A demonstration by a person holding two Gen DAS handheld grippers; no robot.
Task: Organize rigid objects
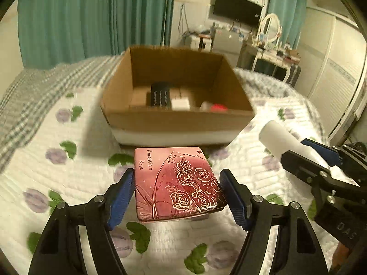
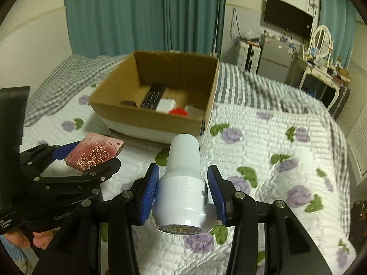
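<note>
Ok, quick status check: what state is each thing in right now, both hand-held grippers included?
Left hand-held gripper: shut on the pink rose tin, held above the quilt.
Pink rose tin: lifted, roughly flat, printed face up.
Right hand-held gripper: shut on the white bottle.
White bottle: lifted, lying along the fingers, base toward the camera.
Cardboard box: open-topped, on the quilt, small items already inside.
Quilt: spread flat.

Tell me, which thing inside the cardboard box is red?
The small round red object near the front right of the brown cardboard box. Beside it lie a white block and a black patterned flat box; only this one is red.
</note>
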